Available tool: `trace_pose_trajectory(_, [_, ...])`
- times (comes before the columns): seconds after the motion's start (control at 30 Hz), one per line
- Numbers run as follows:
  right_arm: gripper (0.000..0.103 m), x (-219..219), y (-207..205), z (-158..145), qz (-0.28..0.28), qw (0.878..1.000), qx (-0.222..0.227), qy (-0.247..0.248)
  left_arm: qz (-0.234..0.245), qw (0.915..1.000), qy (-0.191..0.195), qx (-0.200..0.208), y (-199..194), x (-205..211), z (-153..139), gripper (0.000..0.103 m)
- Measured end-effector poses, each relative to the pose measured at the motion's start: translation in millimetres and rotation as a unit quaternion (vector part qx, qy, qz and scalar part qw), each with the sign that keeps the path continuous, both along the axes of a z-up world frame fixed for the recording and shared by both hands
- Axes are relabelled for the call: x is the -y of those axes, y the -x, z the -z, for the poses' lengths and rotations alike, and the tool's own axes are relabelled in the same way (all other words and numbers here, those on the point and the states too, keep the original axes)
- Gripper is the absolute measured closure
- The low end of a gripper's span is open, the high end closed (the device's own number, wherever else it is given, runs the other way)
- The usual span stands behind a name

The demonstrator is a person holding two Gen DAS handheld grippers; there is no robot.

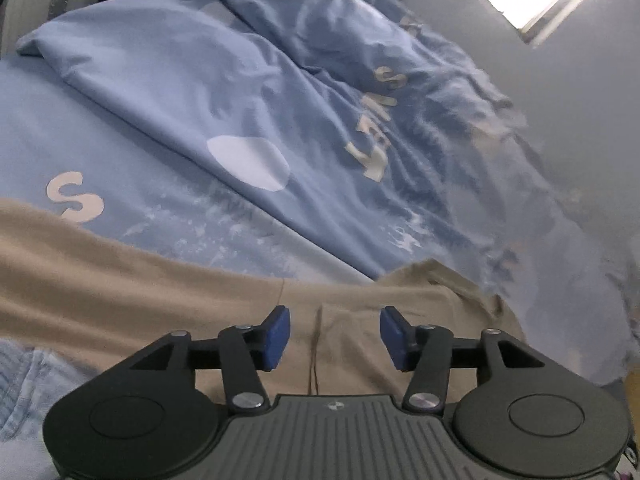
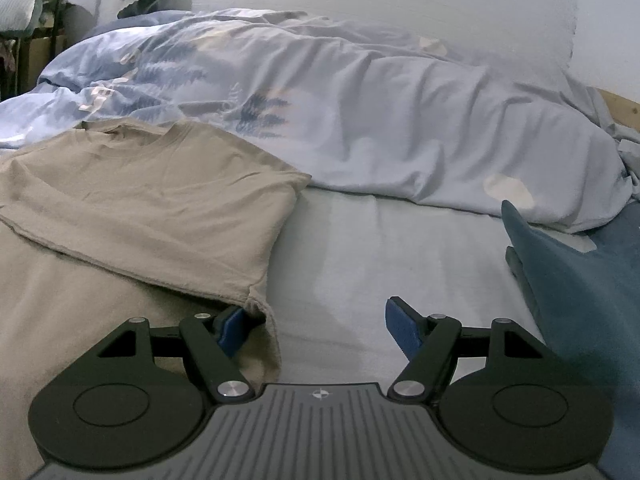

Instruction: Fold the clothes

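Note:
A tan T-shirt (image 2: 140, 200) lies on the bed, its top part with the collar folded down over the rest. In the left wrist view the same tan T-shirt (image 1: 160, 292) spreads beneath my left gripper (image 1: 334, 316), which hovers just above it, open, with nothing pinched between the blue pads. My right gripper (image 2: 316, 312) stands open at the shirt's right edge. Its left fingertip (image 2: 232, 326) is partly hidden by the sleeve's hem, and its right one is over the bare pale sheet (image 2: 380, 260).
A rumpled blue printed duvet (image 2: 400, 120) is heaped along the far side of the bed; the duvet (image 1: 280, 100) also fills the left wrist view. A dark teal plush item (image 2: 580, 280) lies at the right. Light denim (image 1: 24, 380) shows at the lower left.

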State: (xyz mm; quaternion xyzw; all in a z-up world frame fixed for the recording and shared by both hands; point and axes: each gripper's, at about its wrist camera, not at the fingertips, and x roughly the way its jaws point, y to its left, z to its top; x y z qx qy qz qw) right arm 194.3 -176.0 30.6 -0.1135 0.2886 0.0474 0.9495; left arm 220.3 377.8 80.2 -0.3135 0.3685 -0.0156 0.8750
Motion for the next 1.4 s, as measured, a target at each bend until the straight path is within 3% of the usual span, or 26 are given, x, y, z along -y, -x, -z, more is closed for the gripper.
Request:
trace_pose_trajectory(0.17, [0.03, -1, 3, 1, -0.001, 1.0, 0.008, 0.004, 0.065, 0.9978, -0.014, -0.005, 23, 25, 9, 0.048])
trace_pose_trajectory(0.3, [0.03, -2, 4, 2, 0.001, 1.0, 0.011, 0.004, 0.068, 0.9957, -0.055, -0.031, 17, 47, 21, 0.052])
trace_pose_trajectory(0.37, [0.03, -2, 5, 2, 0.001, 1.0, 0.012, 0.003, 0.062, 0.9949, -0.072, -0.033, 15, 54, 24, 0.063])
trace_pose_trajectory(0.43, [0.03, -1, 4, 2, 0.001, 1.0, 0.012, 0.002, 0.055, 0.9939, -0.089, -0.034, 16, 58, 27, 0.093])
trace_pose_trajectory(0.47, [0.03, -1, 3, 2, 0.001, 1.0, 0.011, 0.001, 0.056, 0.9934, -0.095, -0.031, 16, 59, 27, 0.095])
trace_pose_trajectory(0.53, [0.03, 0, 2, 2, 0.001, 1.0, 0.009, 0.0, 0.052, 0.9947, -0.088, -0.01, 22, 57, 23, 0.098])
trace_pose_trajectory(0.7, [0.03, 3, 2, -1, 0.002, 1.0, 0.012, -0.01, 0.016, 0.9989, -0.025, 0.035, 41, 35, 4, 0.098])
trace_pose_trajectory(0.8, [0.03, 2, 2, -1, -0.003, 1.0, 0.007, -0.005, 0.017, 0.9988, -0.041, -0.02, 39, 32, 24, 0.098])
trace_pose_trajectory(0.87, [0.03, -1, 2, -1, -0.01, 1.0, 0.001, 0.004, 0.017, 0.9986, -0.029, -0.041, 40, 29, 38, 0.097])
trace_pose_trajectory(1.0, [0.03, -5, 7, -10, -0.018, 1.0, -0.016, 0.018, 0.009, 0.9996, -0.002, -0.028, 50, 19, 32, 0.092])
trace_pose_trajectory(1.07, [0.03, -5, 12, -18, -0.029, 0.999, -0.026, 0.026, 0.007, 0.9999, -0.008, -0.009, 61, 15, 23, 0.082])
trace_pose_trajectory(1.13, [0.03, -3, 21, -31, -0.038, 0.998, -0.03, 0.028, 0.004, 0.9994, -0.02, 0.028, 78, 10, 11, 0.059])
trace_pose_trajectory(1.23, [0.03, -5, 39, -58, -0.061, 0.997, -0.031, 0.024, -0.017, 0.9956, -0.025, 0.088, 107, 2, -6, 0.04])
trace_pose_trajectory(1.4, [0.03, -41, 62, -124, -0.141, 0.99, -0.008, 0.001, -0.076, 0.9828, 0.0, 0.169, 145, 10, -11, 0.032])
